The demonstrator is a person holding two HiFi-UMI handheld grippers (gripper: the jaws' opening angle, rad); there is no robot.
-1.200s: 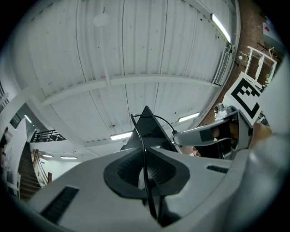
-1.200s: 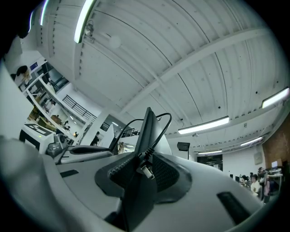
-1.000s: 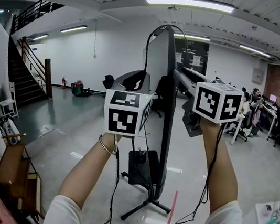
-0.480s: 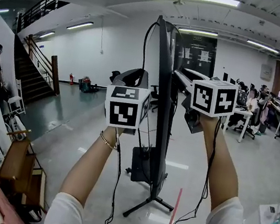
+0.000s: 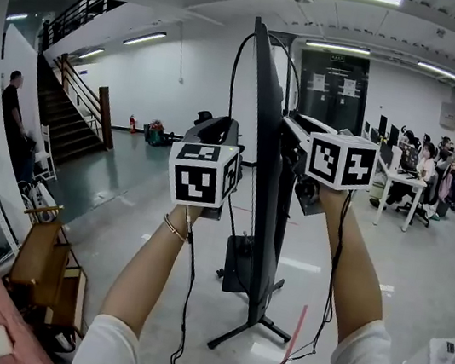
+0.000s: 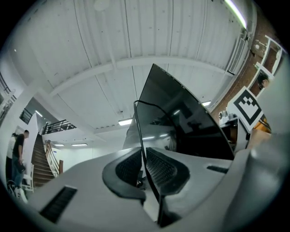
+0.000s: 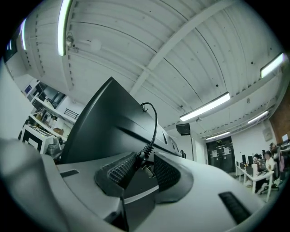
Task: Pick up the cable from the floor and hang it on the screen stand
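Note:
The tall black screen point(image 5: 262, 157) stands edge-on on its floor stand point(image 5: 251, 328), with one of my grippers on each side of it. A thin black cable point(image 5: 241, 58) rises from my left gripper point(image 5: 220, 125), arches over the screen's top edge and comes down to my right gripper point(image 5: 296, 124). In the left gripper view, the left gripper point(image 6: 142, 156) is shut on the cable point(image 6: 137, 122) beside the screen point(image 6: 181, 118). In the right gripper view, the right gripper point(image 7: 142, 165) holds the cable's plug point(image 7: 146, 154) between its pads, and the cable point(image 7: 155, 122) curves up over the screen point(image 7: 104, 122).
A black box point(image 5: 238, 265) hangs low on the stand. Stairs point(image 5: 74, 117) and a standing person point(image 5: 11, 106) are at the left, and a wooden chair point(image 5: 42, 258) is at the near left. People sit at desks point(image 5: 418, 178) at the right. A red line point(image 5: 295, 335) marks the floor.
Both grippers have sunk relative to the screen's top edge, and the cable's arch now sits lower over it. A person has come into view by the stairs.

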